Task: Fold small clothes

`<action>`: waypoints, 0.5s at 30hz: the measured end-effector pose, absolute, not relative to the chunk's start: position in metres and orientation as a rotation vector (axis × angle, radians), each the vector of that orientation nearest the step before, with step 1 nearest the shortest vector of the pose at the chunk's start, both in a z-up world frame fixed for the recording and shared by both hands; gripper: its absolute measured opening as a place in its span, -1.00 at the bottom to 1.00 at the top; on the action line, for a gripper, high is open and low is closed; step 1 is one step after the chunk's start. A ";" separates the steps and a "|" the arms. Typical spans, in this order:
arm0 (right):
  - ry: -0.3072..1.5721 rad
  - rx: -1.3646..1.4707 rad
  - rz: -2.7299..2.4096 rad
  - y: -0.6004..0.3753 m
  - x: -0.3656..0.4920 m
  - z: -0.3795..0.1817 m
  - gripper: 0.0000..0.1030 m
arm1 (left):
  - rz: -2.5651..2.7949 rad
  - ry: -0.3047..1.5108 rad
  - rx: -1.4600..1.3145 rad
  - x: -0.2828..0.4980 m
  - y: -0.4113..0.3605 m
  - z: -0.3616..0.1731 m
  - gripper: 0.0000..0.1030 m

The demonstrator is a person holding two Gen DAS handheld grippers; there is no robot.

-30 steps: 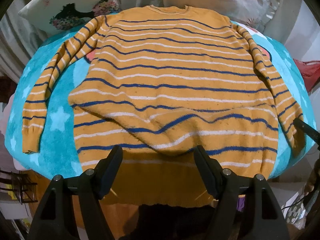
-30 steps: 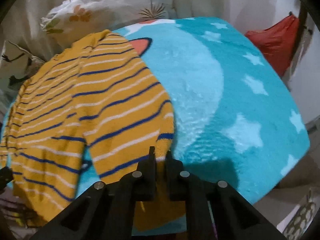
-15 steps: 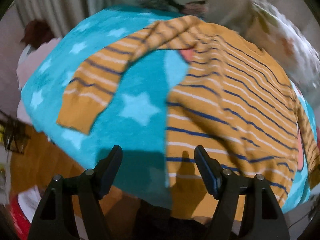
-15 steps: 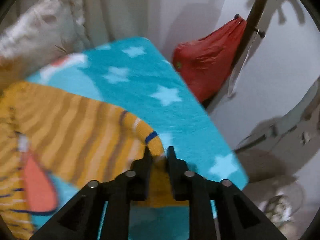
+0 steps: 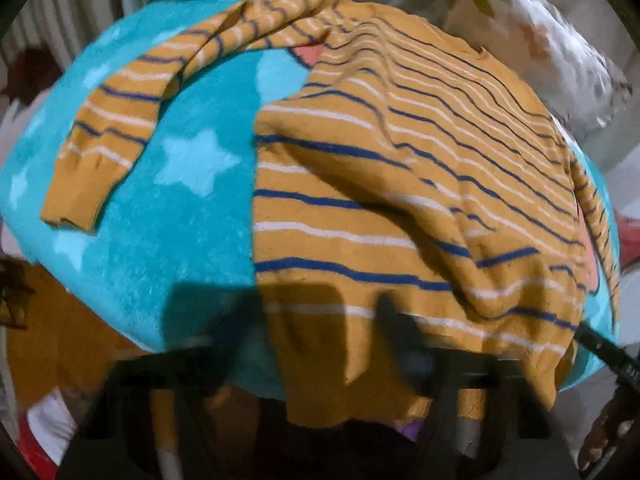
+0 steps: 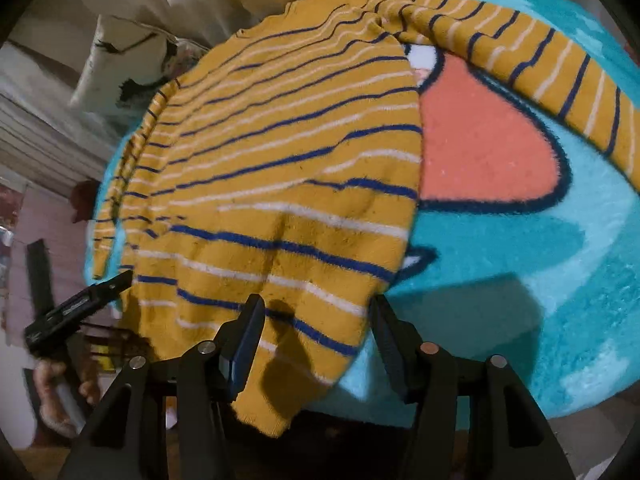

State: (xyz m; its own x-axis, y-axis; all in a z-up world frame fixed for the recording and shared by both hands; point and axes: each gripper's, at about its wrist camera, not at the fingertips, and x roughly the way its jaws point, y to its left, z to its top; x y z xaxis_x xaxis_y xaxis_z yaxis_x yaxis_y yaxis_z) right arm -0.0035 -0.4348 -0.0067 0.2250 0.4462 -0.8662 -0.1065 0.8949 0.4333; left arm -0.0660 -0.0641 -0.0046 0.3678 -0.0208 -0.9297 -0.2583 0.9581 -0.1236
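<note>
Mustard-yellow knit sweater with blue and white stripes (image 6: 280, 184) lay flat on the turquoise star-print fleece blanket (image 6: 540, 280), its hem draped over the near edge between the released right gripper (image 6: 316, 344). The left gripper (image 5: 316, 344), blurred, looked released beside that hem; the sleeves stretched farther off.

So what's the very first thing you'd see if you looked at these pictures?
The big orange sweater with blue and white stripes, spread over most of a fluffy turquoise star blanket, with its hem hanging off the near edge. Next, the coral shape with a dark outline on the blanket, between the sweater's body and its sleeve. The right gripper is open at the hem.
</note>
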 end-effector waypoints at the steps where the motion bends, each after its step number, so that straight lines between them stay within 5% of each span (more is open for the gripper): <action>1: 1.285 0.290 0.381 -0.430 -0.005 -0.006 -0.19 | 0.156 1.201 -0.266 -0.066 -0.065 -0.003 -0.84; 2: 1.290 0.275 0.381 -0.426 -0.004 -0.007 -0.79 | 0.152 1.208 -0.302 -0.067 -0.062 -0.001 -0.84; 15: 1.351 0.384 0.414 -0.473 -0.047 0.000 -0.80 | 0.211 1.271 -0.407 -0.128 -0.037 0.015 -0.84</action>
